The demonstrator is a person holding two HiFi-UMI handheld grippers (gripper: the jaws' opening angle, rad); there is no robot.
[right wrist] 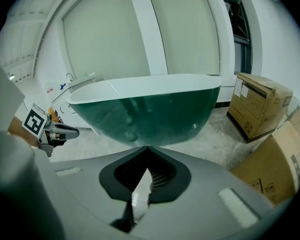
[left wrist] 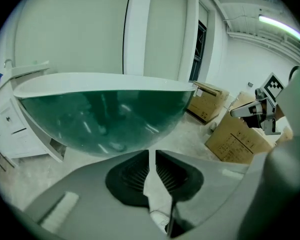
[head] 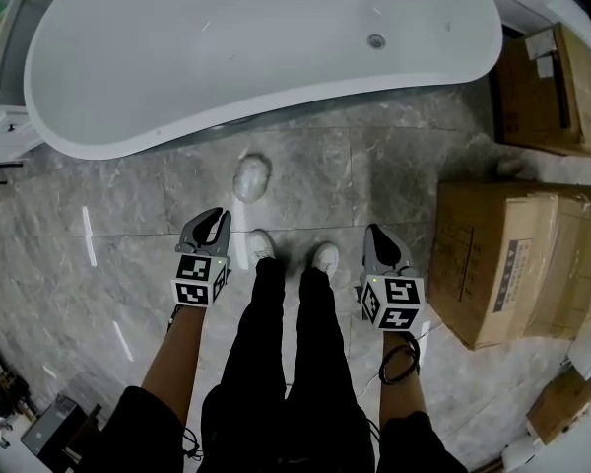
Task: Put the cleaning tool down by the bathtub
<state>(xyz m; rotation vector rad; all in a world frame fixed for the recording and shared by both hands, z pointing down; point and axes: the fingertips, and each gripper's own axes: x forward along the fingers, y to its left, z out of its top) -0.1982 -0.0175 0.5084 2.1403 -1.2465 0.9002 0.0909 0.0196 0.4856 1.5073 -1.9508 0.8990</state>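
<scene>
A white, rounded cleaning tool [head: 251, 176] lies on the grey marble floor just in front of the bathtub [head: 256, 47], free of both grippers. My left gripper [head: 215, 217] hangs a little nearer than the tool and slightly to its left, jaws shut and empty. My right gripper [head: 376, 233] is further right, also shut with nothing in it. In the left gripper view the jaws [left wrist: 150, 151] meet at a thin slit below the tub's green-looking side [left wrist: 100, 114]. The right gripper view shows its jaws [right wrist: 147, 148] closed under the tub [right wrist: 150, 114].
The person's white shoes [head: 261, 247] stand between the grippers. A large cardboard box [head: 517, 264] sits close on the right, another box [head: 552, 87] behind it by the tub's end. A white cabinet [head: 0, 57] stands at the left.
</scene>
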